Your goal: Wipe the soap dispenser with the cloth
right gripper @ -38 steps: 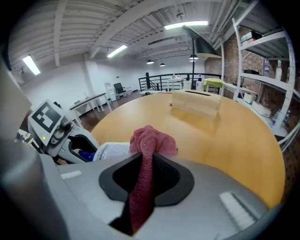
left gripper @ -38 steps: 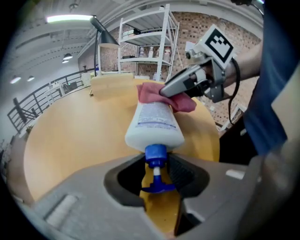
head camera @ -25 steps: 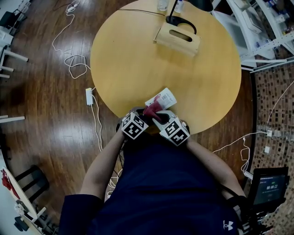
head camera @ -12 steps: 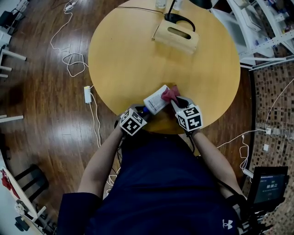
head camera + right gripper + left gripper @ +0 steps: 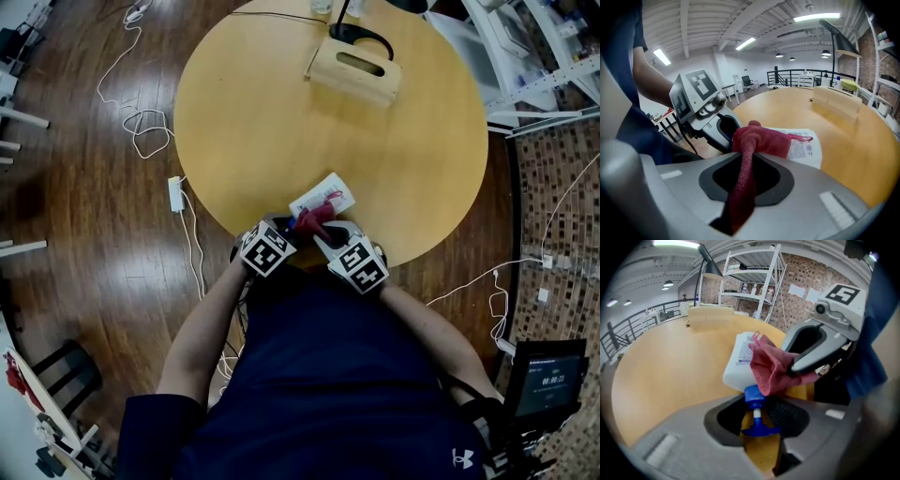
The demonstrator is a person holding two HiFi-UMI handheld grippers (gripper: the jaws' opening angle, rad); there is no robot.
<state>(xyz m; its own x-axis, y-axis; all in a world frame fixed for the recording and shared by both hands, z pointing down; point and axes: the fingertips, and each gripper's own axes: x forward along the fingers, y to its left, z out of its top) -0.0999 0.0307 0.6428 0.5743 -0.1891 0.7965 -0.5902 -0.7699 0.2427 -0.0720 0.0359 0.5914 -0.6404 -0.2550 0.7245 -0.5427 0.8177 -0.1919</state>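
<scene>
Soap dispenser (image 5: 325, 194), white with a blue pump, lies label-up at the near edge of the round surface (image 5: 262, 122), its pump neck clamped between the nearly closed fingers (image 5: 790, 416) of the left gripper (image 5: 291, 227). The red cloth (image 5: 314, 217) presses on its body beside the pump, pinched in the fingers (image 5: 768, 180) of the right gripper (image 5: 321, 234). A wooden box (image 5: 354, 70) stands well apart at the far edge.

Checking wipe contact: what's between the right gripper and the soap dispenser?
The red cloth, clamped in the right gripper and bunched against the soap dispenser, per the right gripper view.
</scene>
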